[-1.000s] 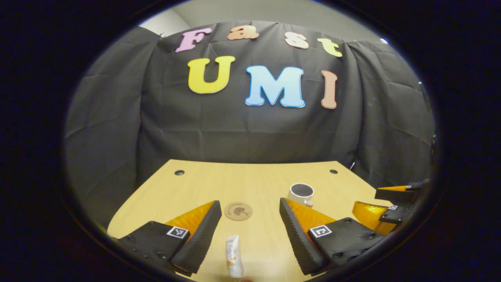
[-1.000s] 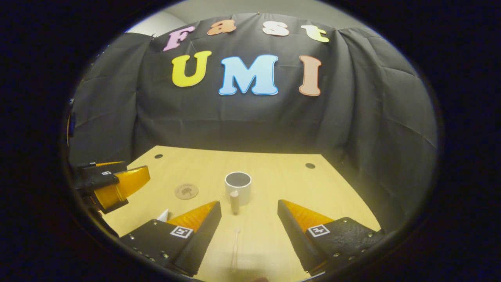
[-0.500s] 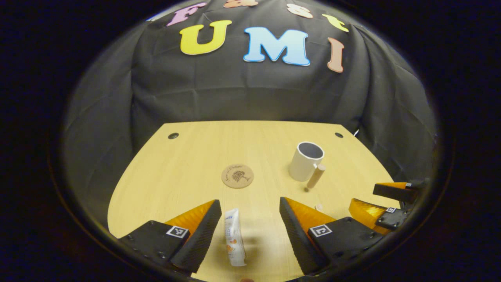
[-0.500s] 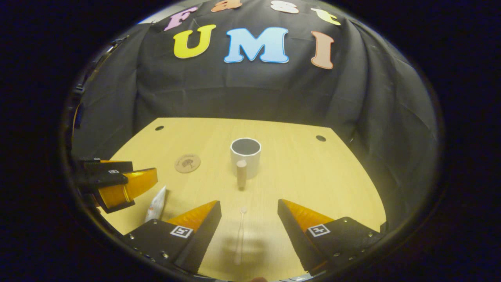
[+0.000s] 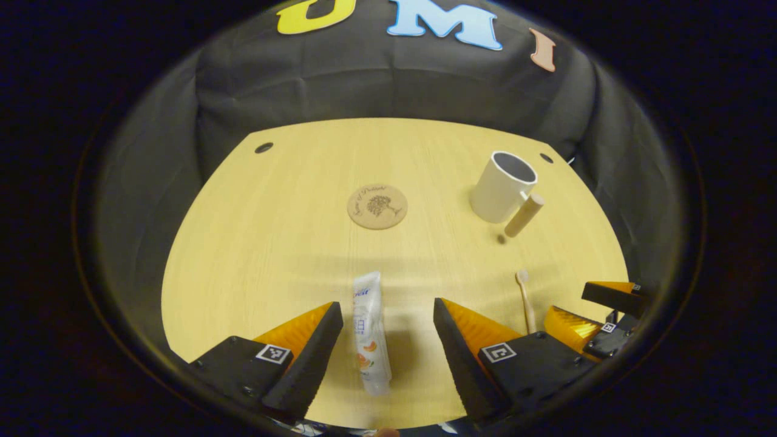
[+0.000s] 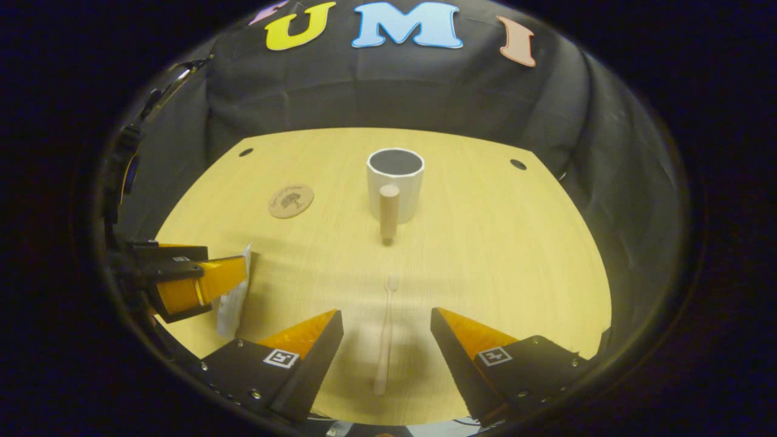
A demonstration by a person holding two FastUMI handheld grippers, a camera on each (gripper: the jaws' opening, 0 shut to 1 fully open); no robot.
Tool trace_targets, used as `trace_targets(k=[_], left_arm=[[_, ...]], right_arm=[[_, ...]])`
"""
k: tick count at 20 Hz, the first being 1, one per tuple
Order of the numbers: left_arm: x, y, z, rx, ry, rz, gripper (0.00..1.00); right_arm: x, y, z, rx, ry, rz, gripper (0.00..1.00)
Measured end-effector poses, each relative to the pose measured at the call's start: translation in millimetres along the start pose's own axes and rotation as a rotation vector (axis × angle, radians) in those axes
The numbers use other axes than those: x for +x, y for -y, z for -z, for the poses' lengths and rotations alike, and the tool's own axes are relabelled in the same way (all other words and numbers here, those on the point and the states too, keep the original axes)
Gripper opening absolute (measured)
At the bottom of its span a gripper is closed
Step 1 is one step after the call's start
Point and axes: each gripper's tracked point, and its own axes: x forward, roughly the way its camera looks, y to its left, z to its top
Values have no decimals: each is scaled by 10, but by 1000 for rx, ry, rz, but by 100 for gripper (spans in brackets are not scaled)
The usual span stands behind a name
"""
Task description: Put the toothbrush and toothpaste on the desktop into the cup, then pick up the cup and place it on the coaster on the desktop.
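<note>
A white toothpaste tube (image 5: 369, 331) lies flat on the wooden desktop (image 5: 279, 230), between the fingers of my open left gripper (image 5: 387, 315), untouched. A pale toothbrush (image 6: 385, 337) lies lengthwise between the fingers of my open right gripper (image 6: 386, 325), head pointing away. The white cup (image 6: 395, 182) with a wooden handle stands upright beyond it, empty as far as I can see. The round cork coaster (image 5: 377, 206) lies left of the cup (image 5: 501, 185). The toothbrush (image 5: 525, 300) and right gripper (image 5: 598, 309) also appear in the left gripper view; the left gripper (image 6: 194, 282) and the tube (image 6: 234, 297) appear in the right gripper view.
The desktop (image 6: 498, 255) has small dark cable holes near its far corners (image 5: 263, 147) (image 6: 518, 164). Black cloth walls close the booth behind and at both sides.
Both grippers have tilted down toward the desk and moved forward. The toothpaste now lies well between the left fingers and the toothbrush between the right fingers. Both stay open.
</note>
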Motion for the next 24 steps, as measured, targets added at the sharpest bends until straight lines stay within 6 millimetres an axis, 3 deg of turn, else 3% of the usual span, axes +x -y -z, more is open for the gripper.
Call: trace_targets(k=[11,16,20,21,23,24], left_arm=[[444,-164,353,28,-218,-20,100],[552,-144,492,25,-268,-20,100],[553,-135,469,37,-262,-25,98],[551,-123,466,37,-258,-24,96],[562,-114,461,29,-254,-27,84],[561,-114,466,23,-251,-30,75]], right_arm=[[353,-47,420,34,-284,-39,93],[471,-105,502,36,-353,-50,80],[496,-84,506,27,-376,-44,72],[494,-60,502,25,-379,-33,72],[498,-52,509,34,-396,-35,56],[494,-19,503,31,-393,-28,56]])
